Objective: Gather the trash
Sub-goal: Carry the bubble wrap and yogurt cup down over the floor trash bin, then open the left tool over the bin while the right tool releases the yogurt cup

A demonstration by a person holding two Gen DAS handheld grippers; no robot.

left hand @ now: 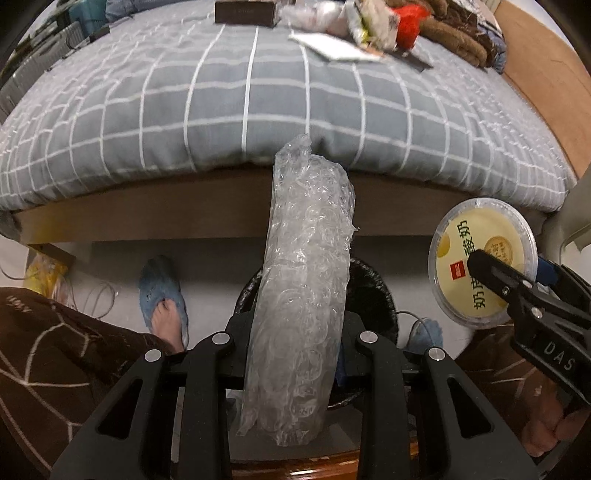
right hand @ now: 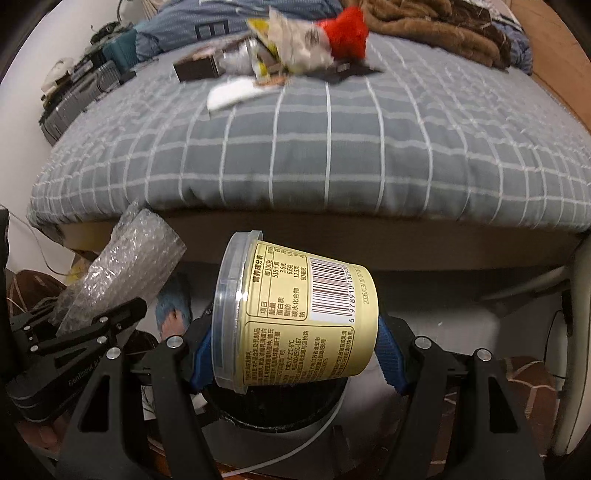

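Left wrist view, lower centre: the left gripper has its two black fingers drawn narrow and clamped on one roll of clear bubble wrap, which stands up the middle of the frame, its crumpled top reaching the bed edge. Directly beyond the fingers lies one round bin lined with a black bag, on the pale floor. Lower left, a brown patterned sleeve or trouser leg and one foot in a blue slipper. Right edge: the right gripper, its body lettered "DAS", holds one yogurt tub, seen here lid-on, the yellow lid printed with large Chinese characters and a small red square logo.

Right wrist view, lower centre: the blue-padded fingers stand wide, pressing the tub's lid end and its base; the tub lies on its side above the bin's mouth. Its cream wall carries a nutrition table in Chinese, a barcode numbered "6 978910 18291…" and a date, partly legible. The other gripper's body, lower left, reads "GenRobot".

Beyond, filling the upper half of both views: one bed with a grey, white-checked cover. Upper centre, on the cover: a loose heap of wrappers, one dark box, a white paper and brown fleece.
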